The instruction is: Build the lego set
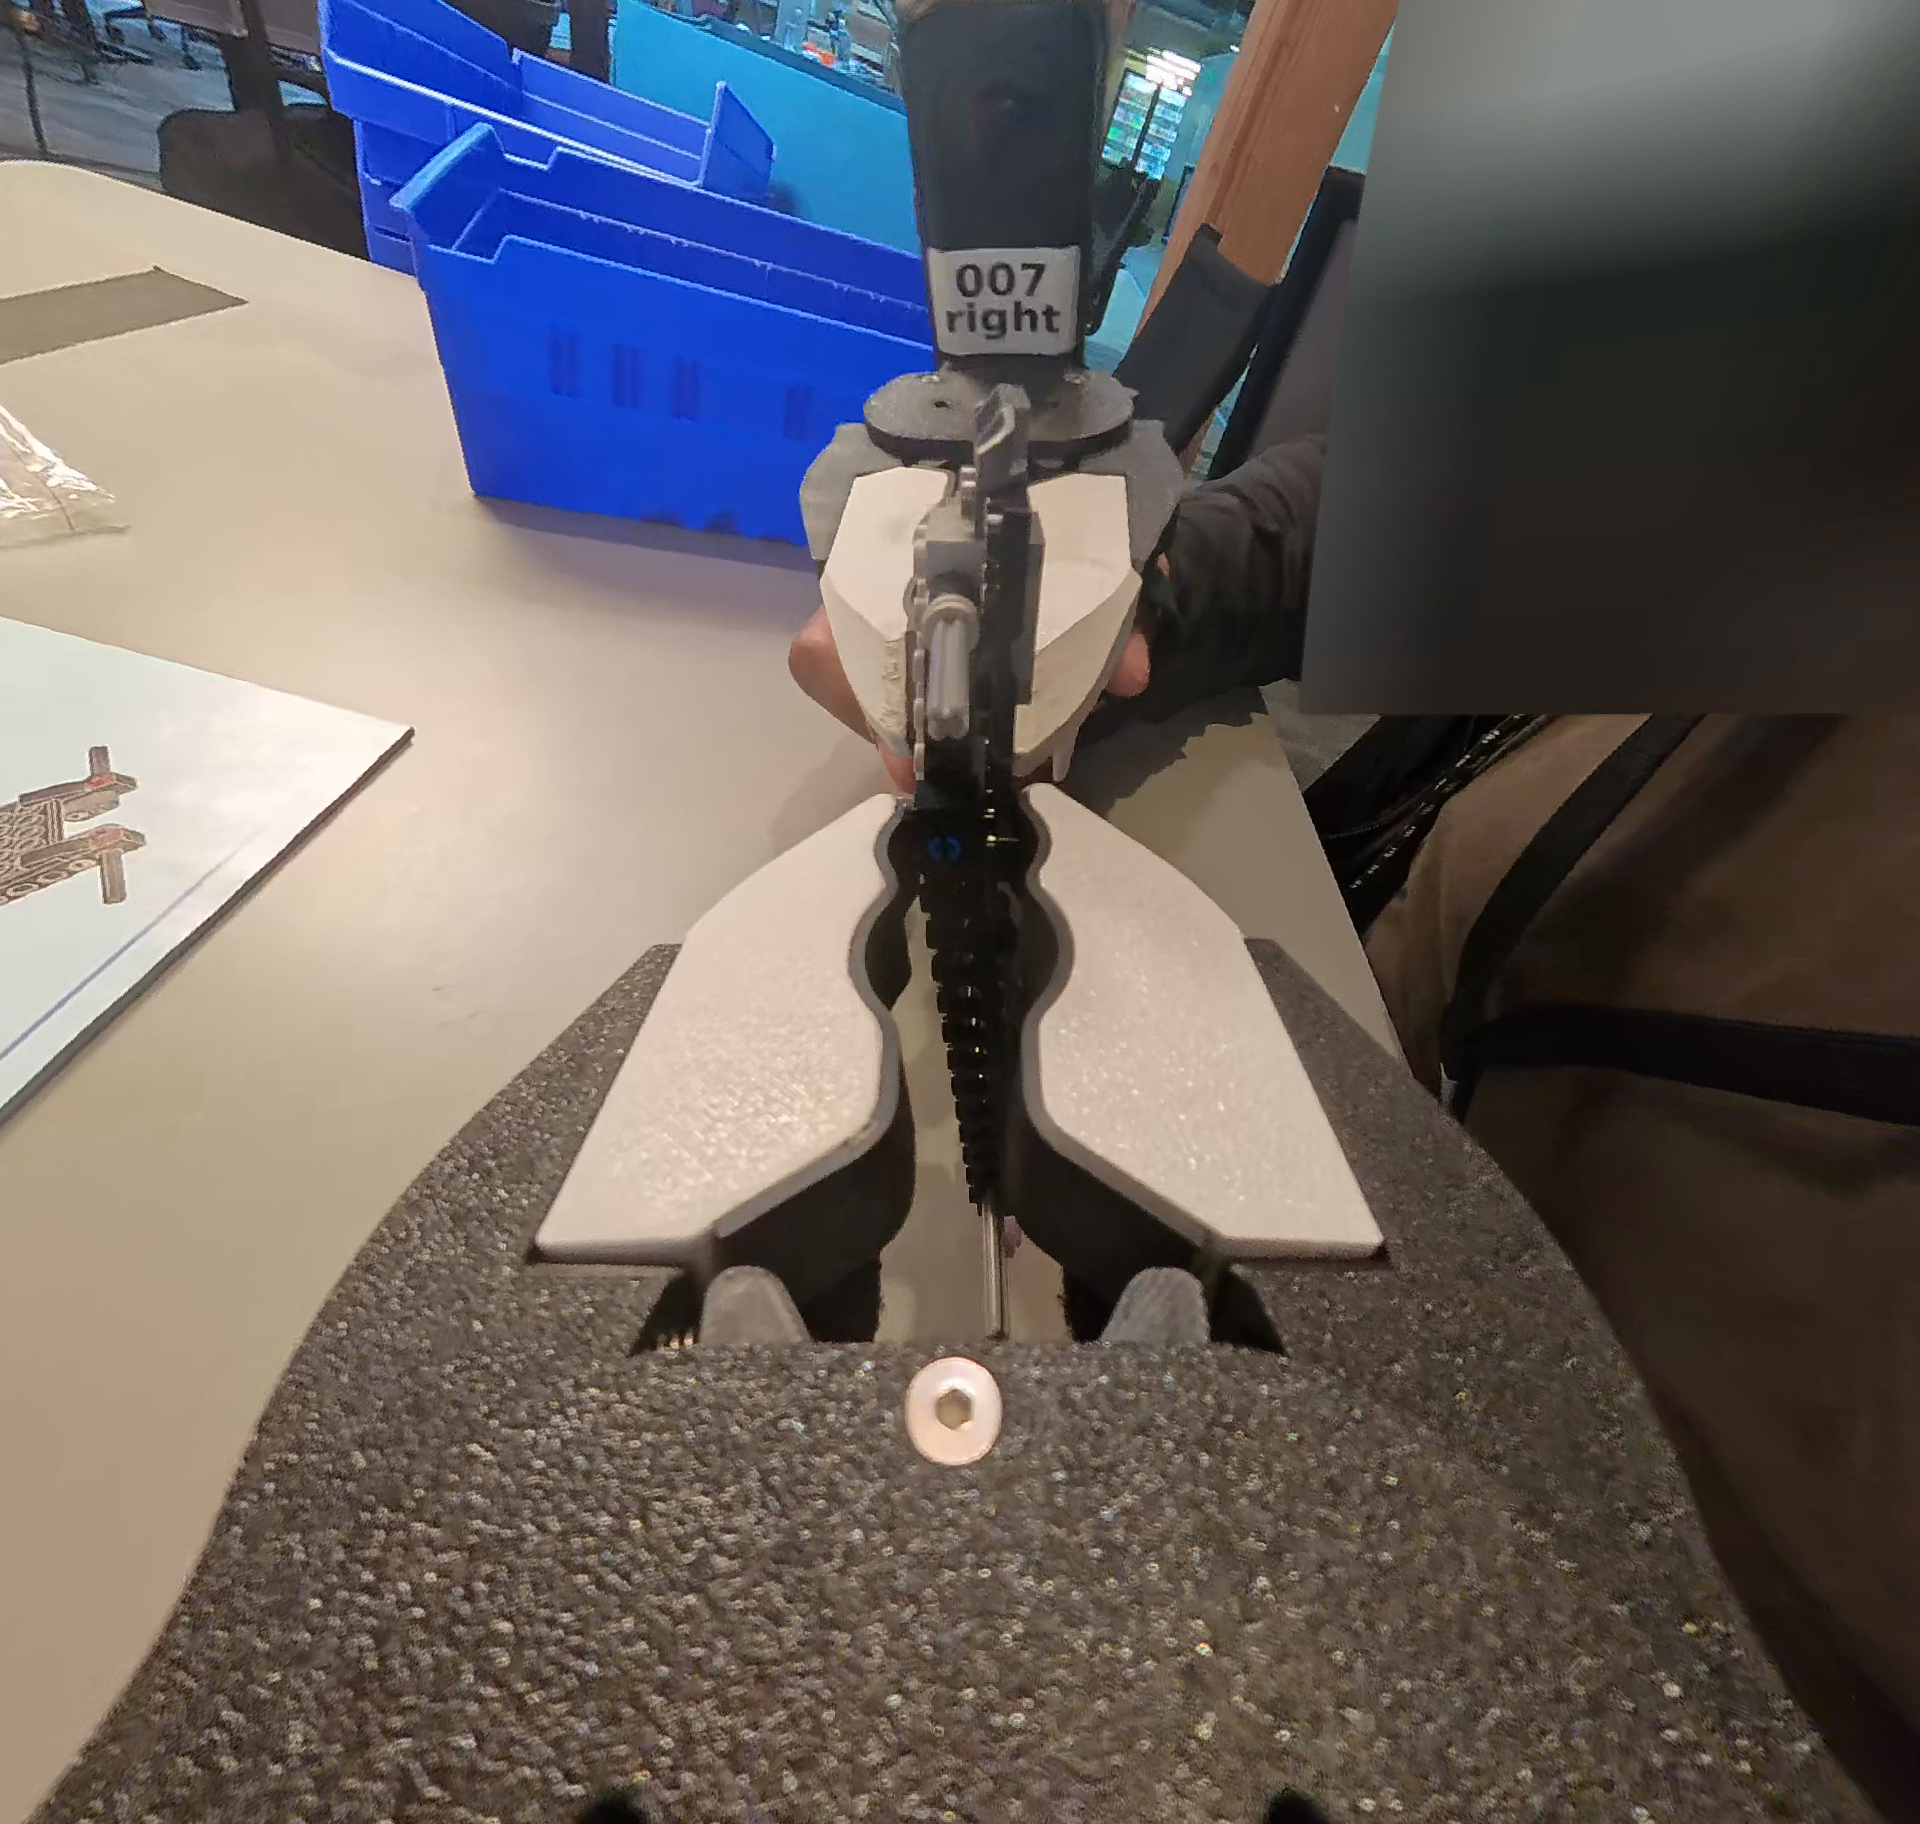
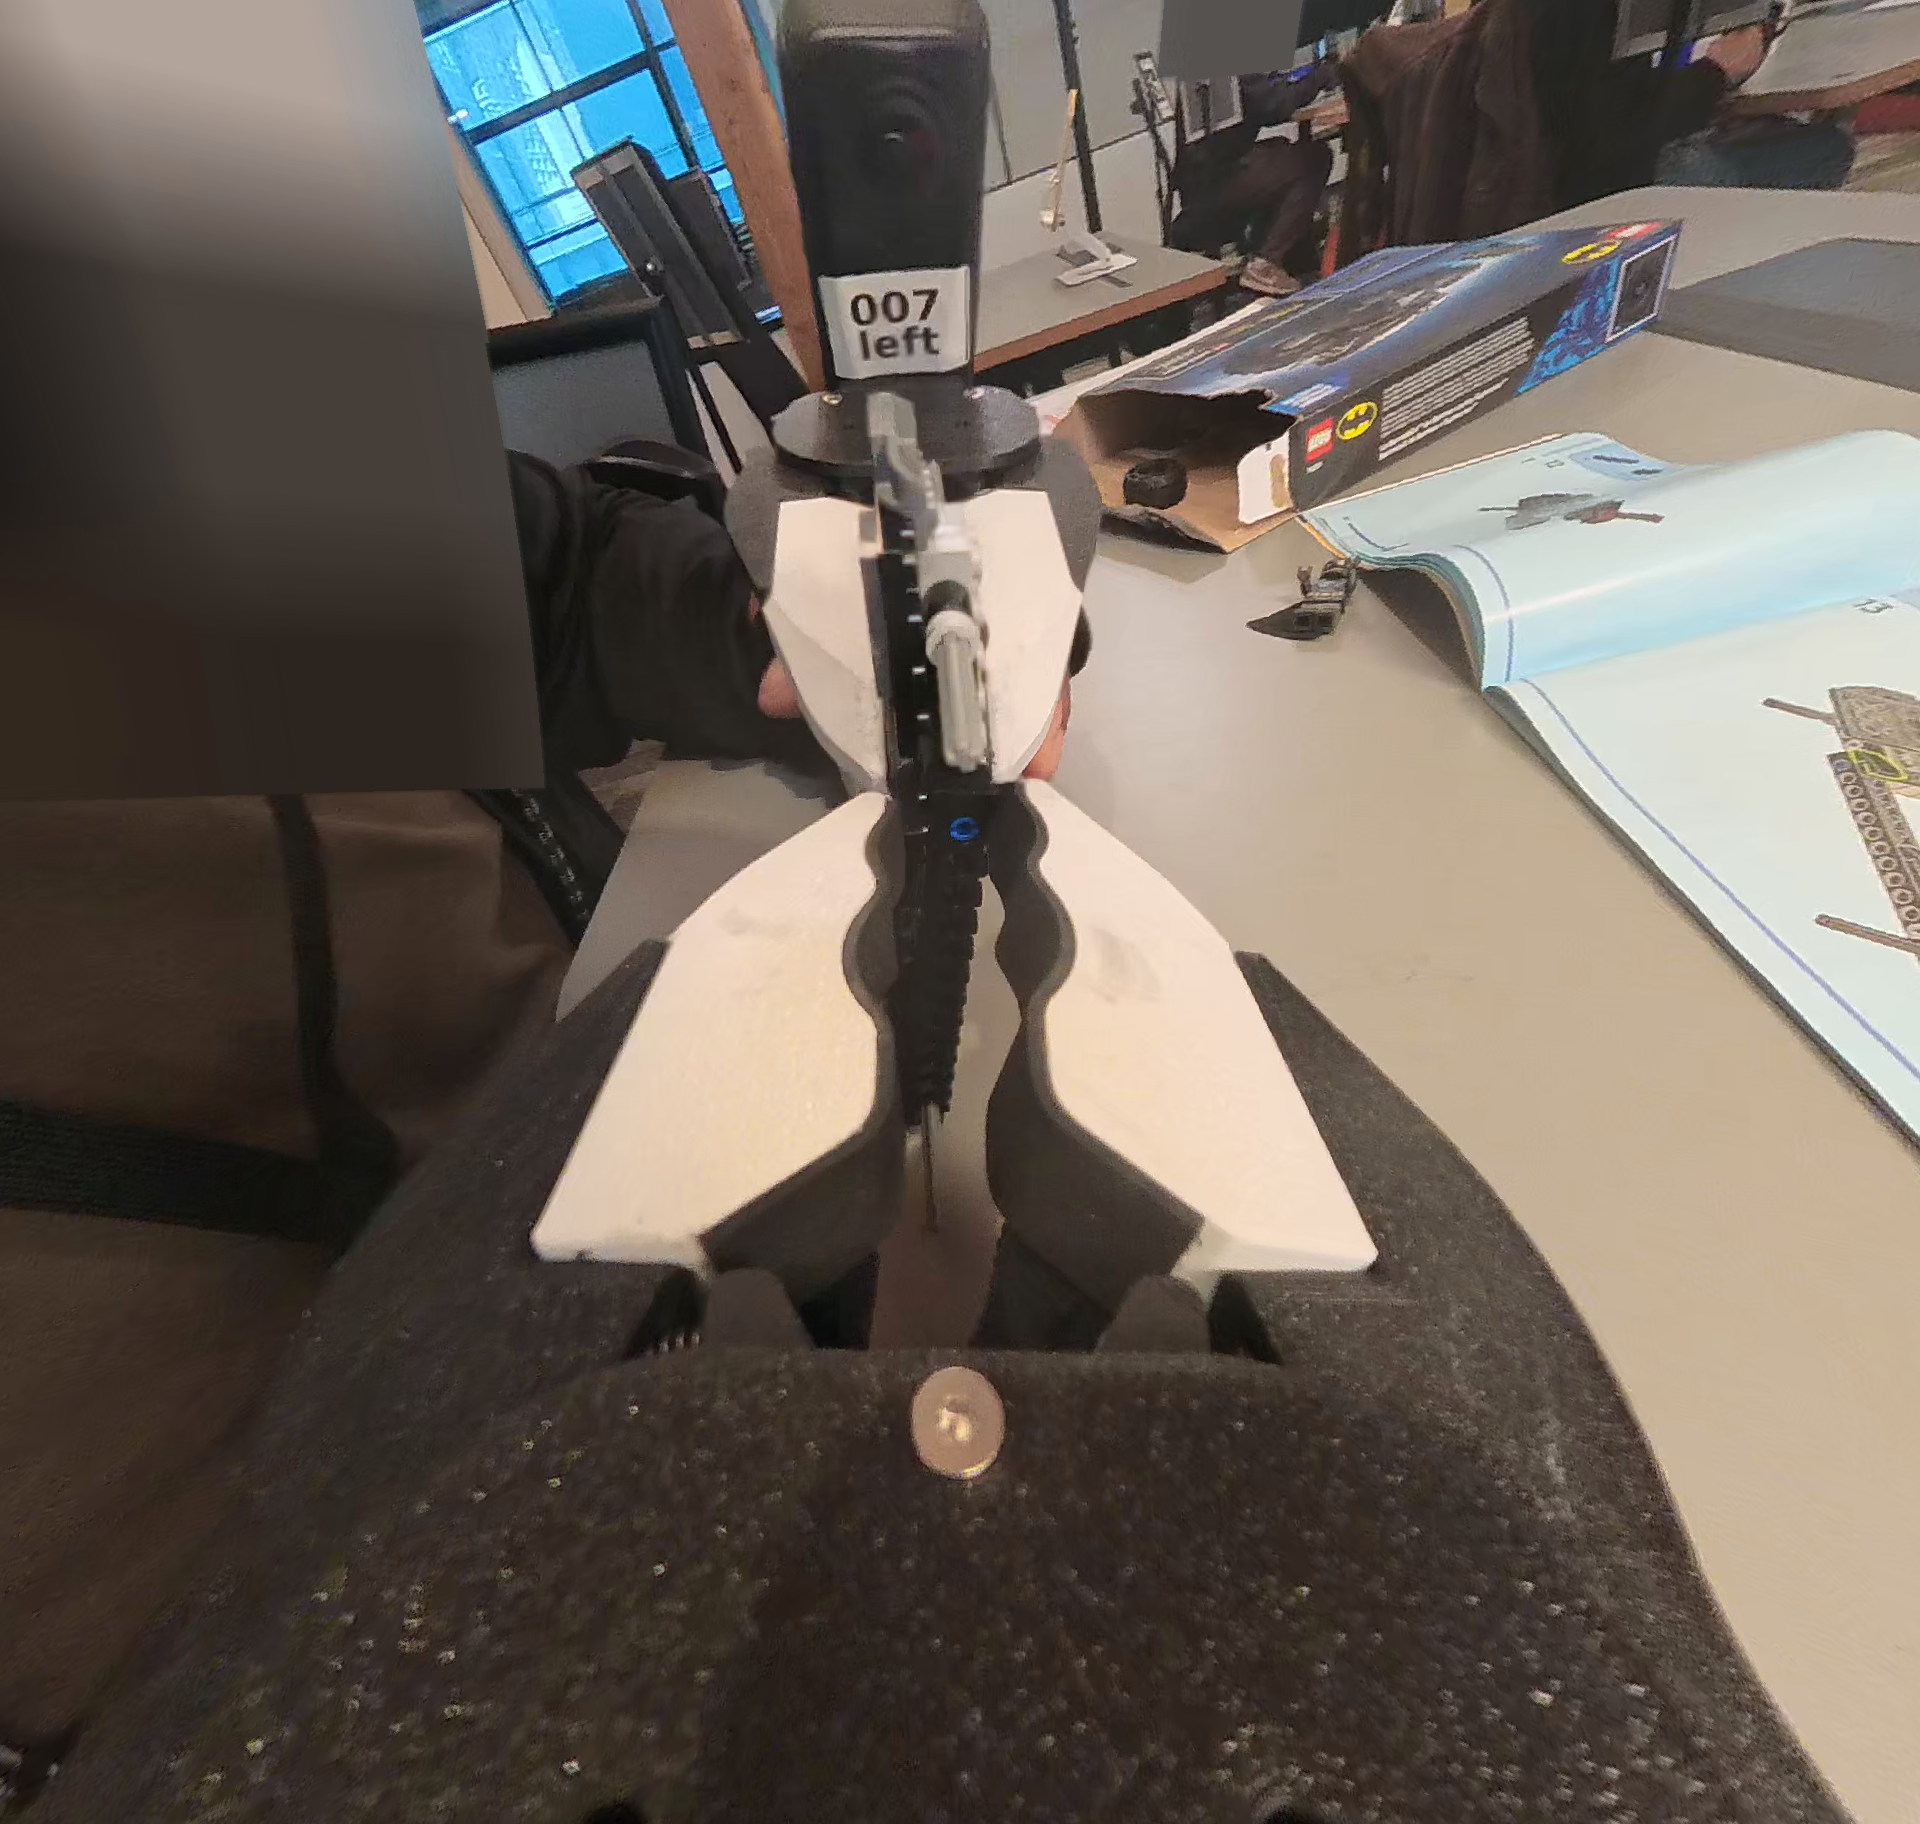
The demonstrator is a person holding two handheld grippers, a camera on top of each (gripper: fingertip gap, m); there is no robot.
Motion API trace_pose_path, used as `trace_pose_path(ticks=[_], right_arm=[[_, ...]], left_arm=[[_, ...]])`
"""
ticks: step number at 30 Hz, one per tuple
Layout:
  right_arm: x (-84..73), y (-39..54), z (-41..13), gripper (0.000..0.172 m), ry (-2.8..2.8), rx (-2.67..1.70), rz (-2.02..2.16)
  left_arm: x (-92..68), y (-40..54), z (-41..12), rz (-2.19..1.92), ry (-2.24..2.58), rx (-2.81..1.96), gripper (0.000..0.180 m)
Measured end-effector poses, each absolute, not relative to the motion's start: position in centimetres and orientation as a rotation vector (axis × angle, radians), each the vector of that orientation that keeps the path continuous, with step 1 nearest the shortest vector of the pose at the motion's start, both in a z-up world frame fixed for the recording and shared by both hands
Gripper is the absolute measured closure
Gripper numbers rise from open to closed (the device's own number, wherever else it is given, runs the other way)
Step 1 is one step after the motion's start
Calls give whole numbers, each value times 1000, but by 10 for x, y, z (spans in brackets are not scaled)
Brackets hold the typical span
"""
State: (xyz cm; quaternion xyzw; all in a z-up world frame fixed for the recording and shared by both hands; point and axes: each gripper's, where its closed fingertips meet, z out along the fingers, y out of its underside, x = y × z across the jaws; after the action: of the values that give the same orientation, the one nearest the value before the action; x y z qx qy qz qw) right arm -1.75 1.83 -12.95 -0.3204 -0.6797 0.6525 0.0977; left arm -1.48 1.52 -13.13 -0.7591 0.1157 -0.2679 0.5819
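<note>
Both grippers face each other tip to tip over the pale table [image 1: 540, 631], and one long toy-brick assembly [image 1: 966, 839] runs between them. In the left wrist view, the left gripper [image 1: 961, 818] has its white fingers [image 1: 790, 1026] pinching the black toothed beam of the assembly at the centre of the frame. The right gripper [image 1: 971, 631], just above it in the frame, closes its white fingers on the grey end, where a light grey axle [image 1: 948, 662] sticks out. A small blue pin [image 1: 943, 847] shows at the left tips. The near end of the beam runs back between the fingers and is hard to follow in the dark gap.

The right wrist view [image 2: 951, 818] mirrors this, with the assembly [image 2: 935, 922] pinched at mid-frame.

A stack of blue bins [image 1: 644, 351] stands at the upper left of the left view. A booklet [image 1: 156, 818] is cut off at the left edge, as is a clear bag [image 1: 42, 486]. In the right view an open booklet [image 2: 1662, 652] runs off the right edge. A torn cardboard box [image 2: 1403, 351] lies at the upper right, with a small dark piece [image 2: 1309, 600] between them, too small to identify. Gloved hands holding the grippers are mostly hidden behind the fingers.
</note>
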Motion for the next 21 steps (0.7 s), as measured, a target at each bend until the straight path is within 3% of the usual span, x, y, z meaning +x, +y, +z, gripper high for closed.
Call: trace_pose_path(ticks=[21], right_arm=[[-12,18,-138,154,-2206,-908,1706]], left_arm=[[-10,16,-134,-648,279,-1810,163]])
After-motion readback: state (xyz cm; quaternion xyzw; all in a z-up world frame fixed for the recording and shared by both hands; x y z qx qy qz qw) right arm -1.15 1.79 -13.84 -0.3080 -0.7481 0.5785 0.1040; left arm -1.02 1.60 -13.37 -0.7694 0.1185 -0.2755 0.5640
